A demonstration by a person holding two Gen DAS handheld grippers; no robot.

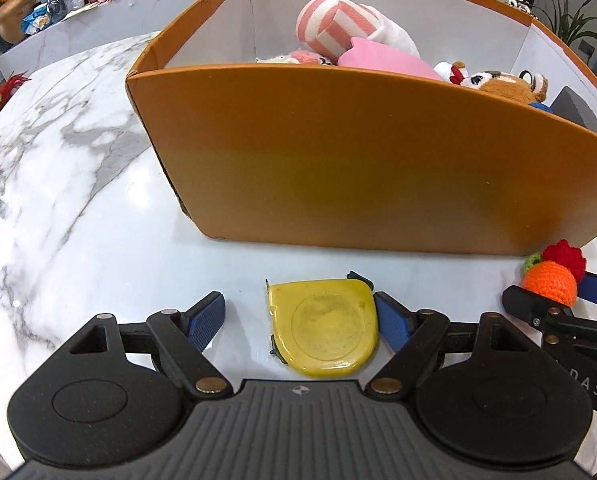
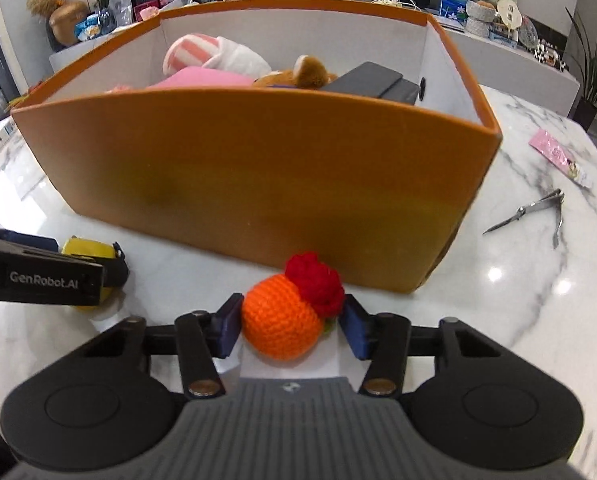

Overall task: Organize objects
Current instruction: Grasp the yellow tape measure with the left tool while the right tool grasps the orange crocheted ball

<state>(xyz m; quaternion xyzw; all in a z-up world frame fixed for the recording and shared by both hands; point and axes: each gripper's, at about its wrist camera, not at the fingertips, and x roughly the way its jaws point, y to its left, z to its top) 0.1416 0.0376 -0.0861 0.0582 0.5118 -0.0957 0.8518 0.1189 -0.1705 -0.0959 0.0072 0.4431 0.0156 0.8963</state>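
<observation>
Crochet fruit [image 2: 286,320]: orange, red | tape measure [image 1: 324,326]: yellow, scuffed

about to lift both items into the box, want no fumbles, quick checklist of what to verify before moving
1. Left gripper around the yellow tape measure: not ok, open; one finger is at the case, the other stands clear.
2. Right gripper on the crocheted fruit: ok, both pads touch it.
3. Fruit lifted off the marble table: cannot tell.
4. Room in the orange box: ok at the near right corner; plush toys and a dark case fill the back.
5. Nail clippers out of the path: ok, they lie right of the box.
</observation>
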